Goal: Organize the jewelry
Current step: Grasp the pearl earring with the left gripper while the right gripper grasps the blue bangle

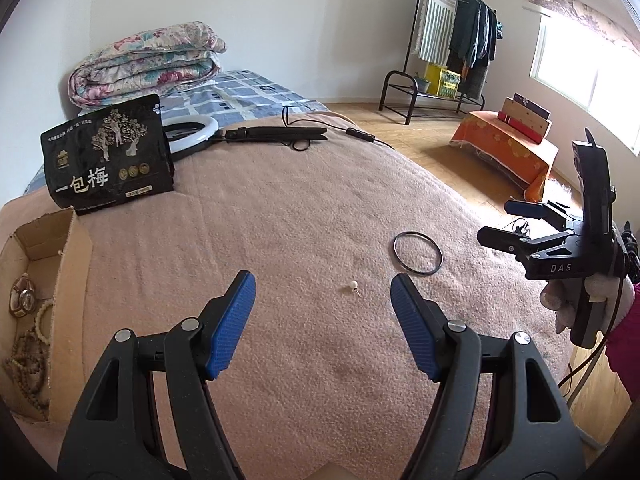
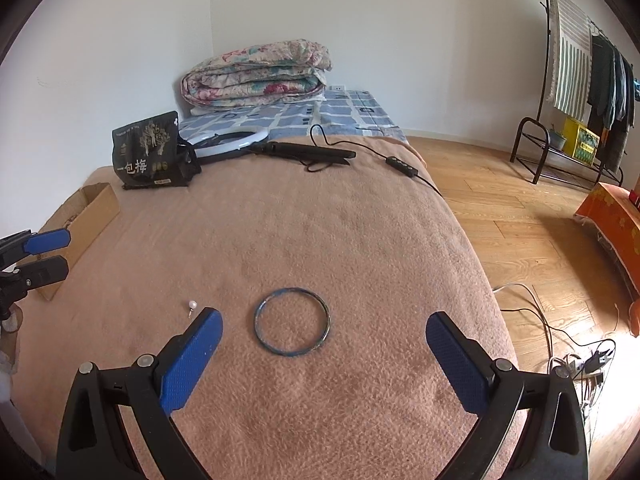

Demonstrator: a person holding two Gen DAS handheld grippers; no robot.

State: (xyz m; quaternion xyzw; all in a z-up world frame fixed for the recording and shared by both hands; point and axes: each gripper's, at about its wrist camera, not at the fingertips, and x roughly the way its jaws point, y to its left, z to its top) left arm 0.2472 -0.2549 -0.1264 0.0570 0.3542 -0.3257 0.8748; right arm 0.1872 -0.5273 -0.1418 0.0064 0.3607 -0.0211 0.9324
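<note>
A small pearl earring [image 1: 353,287] lies on the pink blanket just ahead of my open, empty left gripper [image 1: 323,287]. A dark blue bangle [image 1: 418,254] lies to its right. In the right wrist view the bangle [image 2: 292,322] lies flat just ahead of my open, empty right gripper [image 2: 324,324], and the earring [image 2: 192,305] sits by its left fingertip. A cardboard box [image 1: 60,280] at the left holds a watch [image 1: 23,296] and bead strings [image 1: 30,356]. The right gripper [image 1: 516,224] shows at the right edge of the left wrist view.
A black snack bag [image 1: 108,154] stands behind the box. A ring light [image 1: 190,132], a black folded stand [image 1: 276,134] and a cable lie at the back. A folded quilt [image 1: 148,62] is beyond. The bed edge drops to wood floor [image 2: 520,208] at the right.
</note>
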